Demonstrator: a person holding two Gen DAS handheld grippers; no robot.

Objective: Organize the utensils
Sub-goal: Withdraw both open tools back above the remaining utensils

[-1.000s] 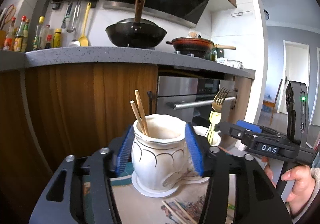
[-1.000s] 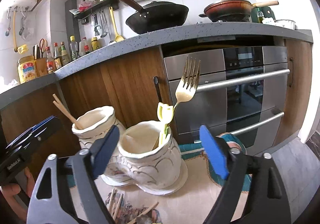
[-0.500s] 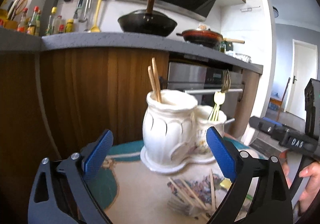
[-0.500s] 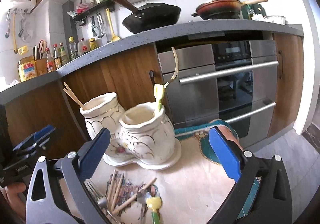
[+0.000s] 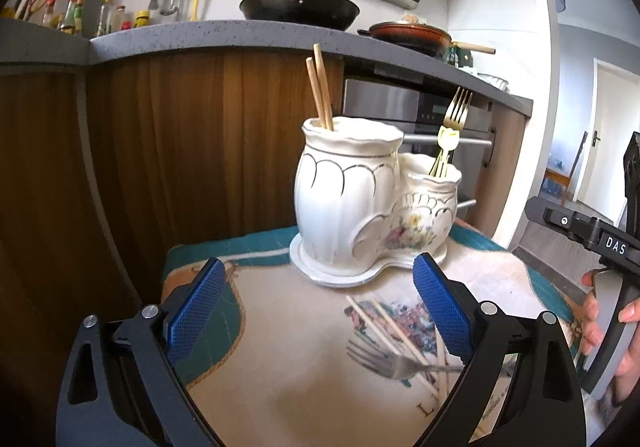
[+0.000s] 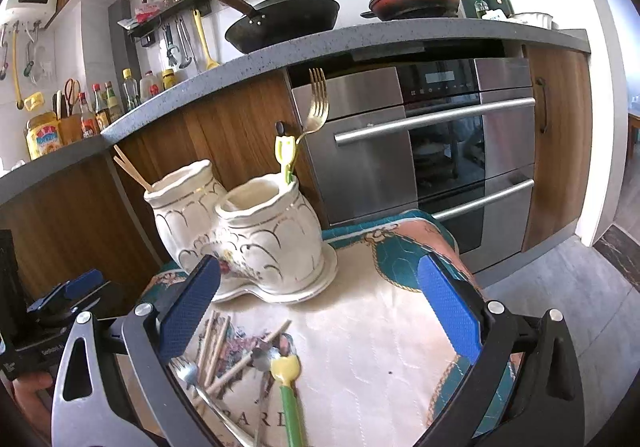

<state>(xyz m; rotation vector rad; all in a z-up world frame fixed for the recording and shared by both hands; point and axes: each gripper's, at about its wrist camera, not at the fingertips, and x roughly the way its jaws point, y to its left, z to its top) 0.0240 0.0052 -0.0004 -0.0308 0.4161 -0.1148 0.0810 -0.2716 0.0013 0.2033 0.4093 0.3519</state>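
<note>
Two grippers (image 5: 316,311) (image 6: 320,311) gape empty — loose utensils wait near.
Chopsticks (image 6: 218,347) — light, stiff, slippery; pinch mid-shaft.

White holder (image 5: 348,199) w/ gold scallops & floral motif, gold fork (image 6: 318,103), teal-cream cloth (image 6: 384,331), blue tool pads (image 5: 196,303).

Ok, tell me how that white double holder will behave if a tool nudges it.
The holder looks like glazed ceramic, so probably heavy, slick and chippable. Its two pots share one wide base, so it likely slides on the cloth rather than tipping. The tall fork leans out and may rattle or shift.
</note>
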